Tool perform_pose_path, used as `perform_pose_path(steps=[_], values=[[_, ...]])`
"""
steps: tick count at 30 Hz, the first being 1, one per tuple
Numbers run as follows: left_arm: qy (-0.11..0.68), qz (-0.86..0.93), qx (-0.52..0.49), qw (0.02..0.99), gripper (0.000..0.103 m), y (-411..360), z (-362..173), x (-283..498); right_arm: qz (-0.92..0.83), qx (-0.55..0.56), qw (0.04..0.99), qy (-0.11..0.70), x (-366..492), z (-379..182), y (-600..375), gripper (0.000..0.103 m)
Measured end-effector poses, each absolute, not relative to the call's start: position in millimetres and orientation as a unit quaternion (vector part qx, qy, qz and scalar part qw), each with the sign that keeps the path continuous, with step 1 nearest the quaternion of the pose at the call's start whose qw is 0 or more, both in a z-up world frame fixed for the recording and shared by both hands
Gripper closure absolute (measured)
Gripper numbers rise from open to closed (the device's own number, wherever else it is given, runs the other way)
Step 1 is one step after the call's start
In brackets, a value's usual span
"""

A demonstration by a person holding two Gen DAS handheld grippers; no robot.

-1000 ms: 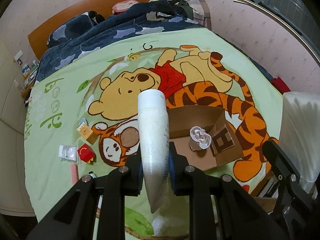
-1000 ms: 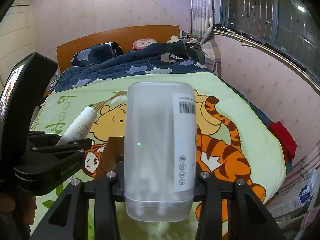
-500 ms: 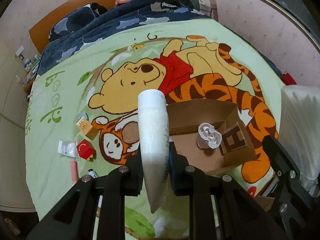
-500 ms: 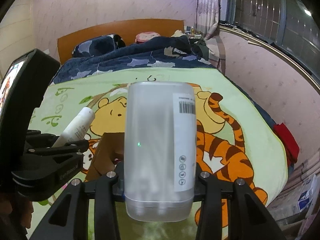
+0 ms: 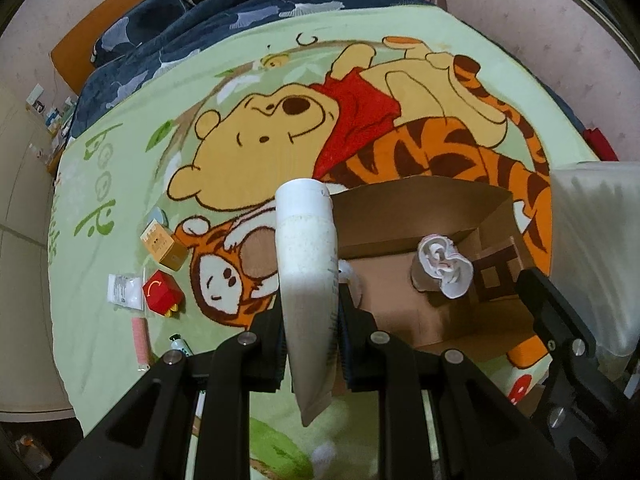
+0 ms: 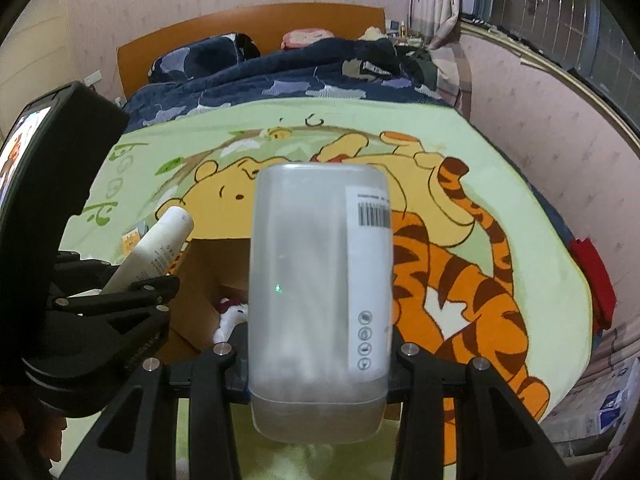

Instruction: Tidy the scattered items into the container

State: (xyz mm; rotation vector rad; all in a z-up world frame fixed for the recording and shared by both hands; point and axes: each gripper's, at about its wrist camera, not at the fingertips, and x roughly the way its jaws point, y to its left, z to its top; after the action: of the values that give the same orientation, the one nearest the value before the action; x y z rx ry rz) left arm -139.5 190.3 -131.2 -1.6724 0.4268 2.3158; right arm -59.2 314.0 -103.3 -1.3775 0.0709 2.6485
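Cardboard box: open-topped, brown, lying on the green cartoon-print blanket of the bed; inside it, a rolled white cloth item toward the right wall. White tube: cap end forward, clamped between the two pads of the left claw, poised above the box's left edge. Translucent plastic case: tall, rounded, barcode label on its right face, gripped at its base by the right claw, held over the blanket just right of the box. Scattered on the blanket left of the box: small orange carton; red house-shaped box; clear sachet with printed label just beside the red box; pink stick; small dark-capped tube, partly hidden by the left claw's frame. Farther back: dark blue patterned quilt and wooden headboard.
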Motion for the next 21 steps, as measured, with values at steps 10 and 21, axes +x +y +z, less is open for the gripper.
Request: perform_pose_path(steps=[10,21], values=[[0.145,0.783,-0.588,0.139,0.069,198.7,-141.1,-147.3,0.868,-0.492,0.059,0.042,-76.7,-116.0,319.2,0.061],[0.15,0.801,-0.564,0.136,0.029,199.1,-128.6,-147.1,0.868,-0.486,0.076,0.057,-70.7,-110.1,330.4,0.054]])
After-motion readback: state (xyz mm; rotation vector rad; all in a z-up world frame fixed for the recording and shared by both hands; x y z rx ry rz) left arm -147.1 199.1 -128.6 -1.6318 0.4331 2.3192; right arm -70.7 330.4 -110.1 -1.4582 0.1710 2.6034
